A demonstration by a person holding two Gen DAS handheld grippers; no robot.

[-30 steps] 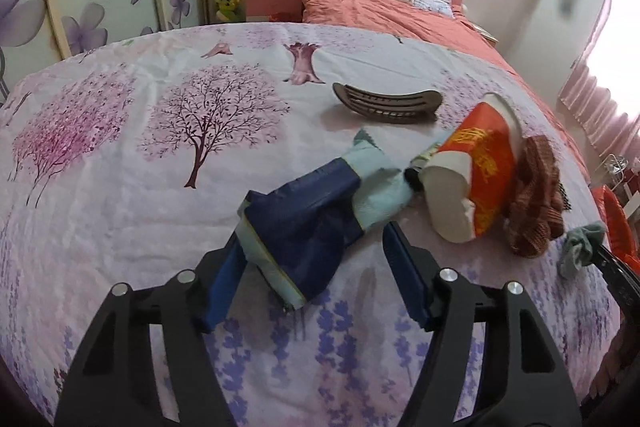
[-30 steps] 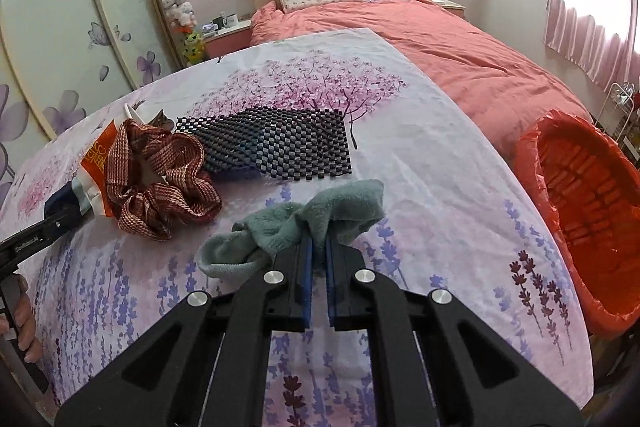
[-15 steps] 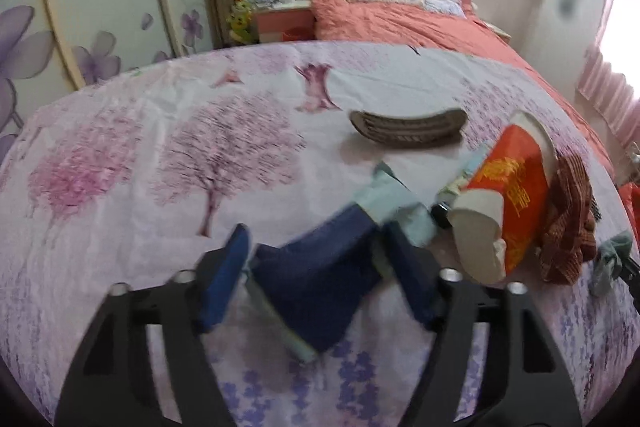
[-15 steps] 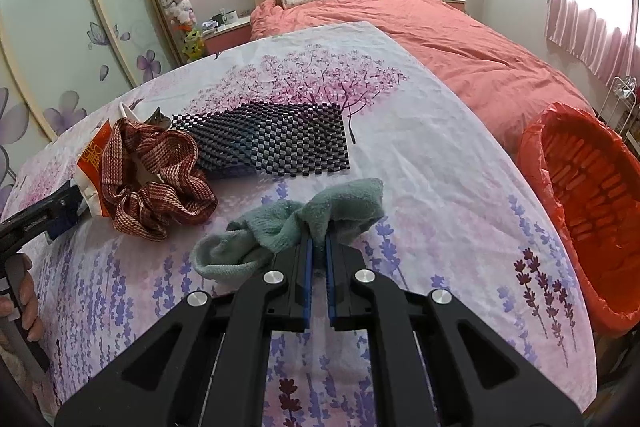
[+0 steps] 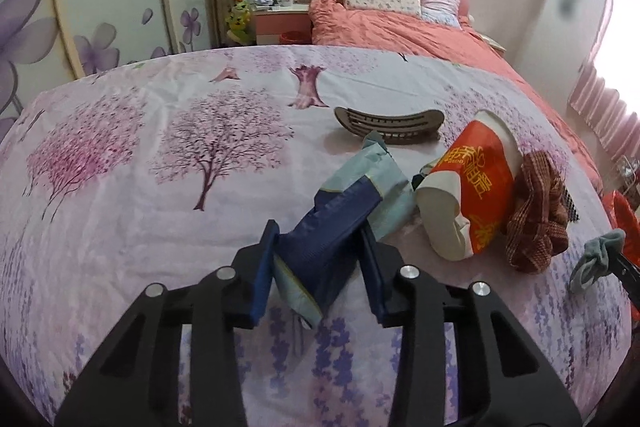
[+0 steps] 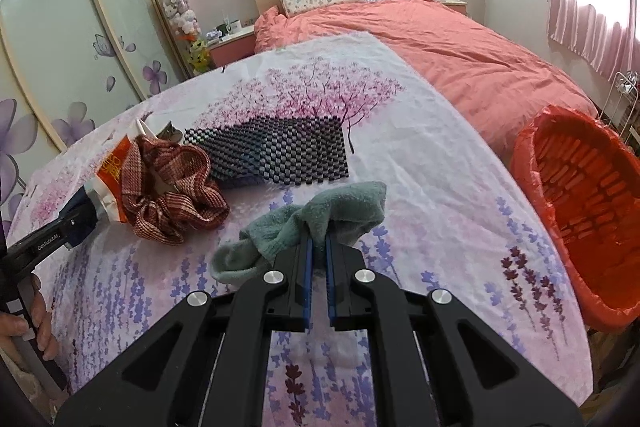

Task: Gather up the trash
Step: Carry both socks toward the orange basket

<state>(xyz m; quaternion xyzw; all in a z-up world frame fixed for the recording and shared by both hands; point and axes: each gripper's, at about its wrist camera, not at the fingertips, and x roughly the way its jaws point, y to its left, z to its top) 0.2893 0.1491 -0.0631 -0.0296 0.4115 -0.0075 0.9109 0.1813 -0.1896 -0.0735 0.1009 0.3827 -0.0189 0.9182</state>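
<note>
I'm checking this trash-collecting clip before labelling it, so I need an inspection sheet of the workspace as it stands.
Surface: floral sheet, wrinkled, spread over the work area.
Job's things: blue packet; red paper cup on its side; green cloth; red-lined basket off the sheet's right edge, nothing seen inside.
Clutter: plaid scrunchie against the cup; black mesh mat; brown hair clip.
Grippers: left gripper closing, packet between its jaws; right gripper shut on the green cloth.
Cables: nothing seen.
Surroundings: coral bed, flowered wardrobe doors, pink curtains.
</note>
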